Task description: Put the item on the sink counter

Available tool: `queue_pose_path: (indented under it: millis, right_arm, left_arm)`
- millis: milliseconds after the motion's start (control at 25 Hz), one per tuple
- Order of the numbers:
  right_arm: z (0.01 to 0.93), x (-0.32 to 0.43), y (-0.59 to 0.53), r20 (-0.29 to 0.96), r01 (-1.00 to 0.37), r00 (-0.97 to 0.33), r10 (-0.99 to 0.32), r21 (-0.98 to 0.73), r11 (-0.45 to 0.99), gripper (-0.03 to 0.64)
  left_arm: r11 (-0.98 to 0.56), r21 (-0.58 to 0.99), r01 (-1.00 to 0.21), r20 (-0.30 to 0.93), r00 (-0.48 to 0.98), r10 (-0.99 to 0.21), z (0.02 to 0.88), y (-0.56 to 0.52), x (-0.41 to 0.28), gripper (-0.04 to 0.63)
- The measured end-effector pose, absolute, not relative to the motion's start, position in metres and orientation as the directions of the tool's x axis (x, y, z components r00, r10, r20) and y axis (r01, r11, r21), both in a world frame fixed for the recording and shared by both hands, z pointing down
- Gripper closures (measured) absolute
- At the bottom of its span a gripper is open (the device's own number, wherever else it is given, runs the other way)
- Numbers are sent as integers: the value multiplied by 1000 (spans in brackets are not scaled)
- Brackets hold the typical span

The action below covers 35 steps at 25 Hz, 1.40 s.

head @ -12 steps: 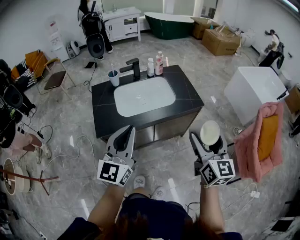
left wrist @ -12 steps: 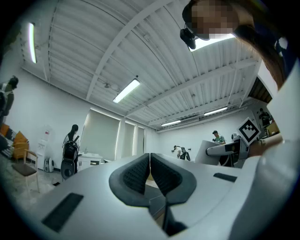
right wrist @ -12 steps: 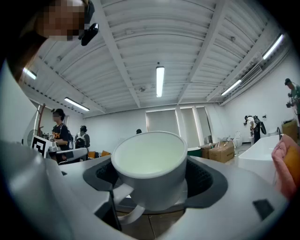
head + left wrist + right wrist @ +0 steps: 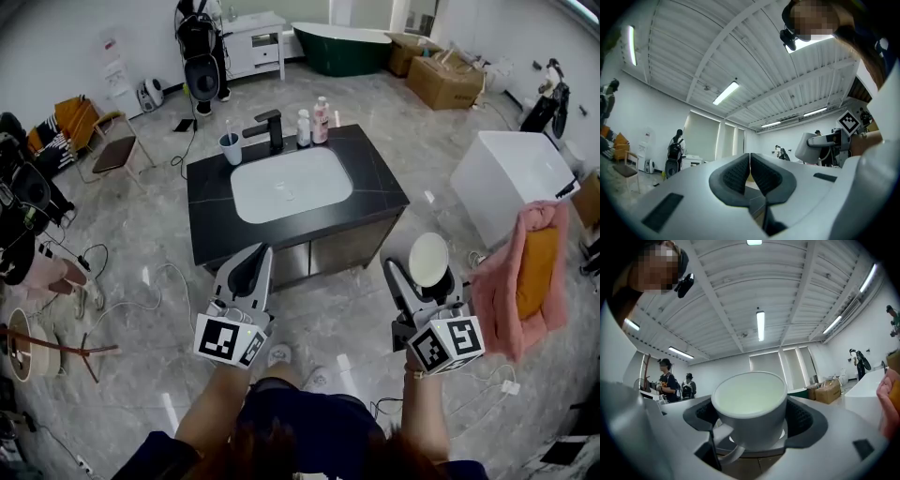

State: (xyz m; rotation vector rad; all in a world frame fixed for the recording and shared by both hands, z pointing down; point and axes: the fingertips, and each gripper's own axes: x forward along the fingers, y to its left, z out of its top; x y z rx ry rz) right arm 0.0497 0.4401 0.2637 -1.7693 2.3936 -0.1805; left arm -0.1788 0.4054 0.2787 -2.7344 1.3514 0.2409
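Note:
A white mug (image 4: 428, 259) (image 4: 750, 401) sits between the dark pads of my right gripper (image 4: 420, 272) (image 4: 751, 416), which is shut on it; its handle points down toward the camera in the right gripper view. The mug is held in the air, nearer to me than the black sink counter (image 4: 380, 173) and to its right. The counter carries a white basin (image 4: 291, 185) and a black tap (image 4: 267, 127). My left gripper (image 4: 249, 270) (image 4: 750, 176) is shut with nothing in it, its pads touching, and hovers over the floor in front of the counter.
A cup with a toothbrush (image 4: 230, 147) and two bottles (image 4: 311, 122) stand along the counter's far edge. A white box (image 4: 506, 178) and a pink cushion (image 4: 525, 277) are to the right. Cables (image 4: 169, 291) lie on the floor to the left. People stand farther back.
My right gripper with the mug has shifted slightly to the right. The whole view has moved a little; the left gripper stays where it was.

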Motion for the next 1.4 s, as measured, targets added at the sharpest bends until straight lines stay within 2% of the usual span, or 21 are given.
queue_pose_path:
  millis: [400,840,1040,1400]
  right_arm:
    - [283,39,405,8,-952,-267,-964,-157,263,173]
    - [280,18,296,-14,-973,-147,-989,-176,148,175]
    - [280,7,249,-42,-974,-111,-993,-196,117,175]
    - [295,-9,195,-11,-983,-50,-999,-175,51,175]
  left_arm:
    - [-620,-12,-785,-193,610,-768,280,368,-183,572]
    - [-746,-31,-665,-200,735,-647,280,231,-184,572]
    - [-779,13,-627,-247,753,-610,269,175,-188,572]
    - [-819,29,-573,-253,788,-560,279,115,-194,572]
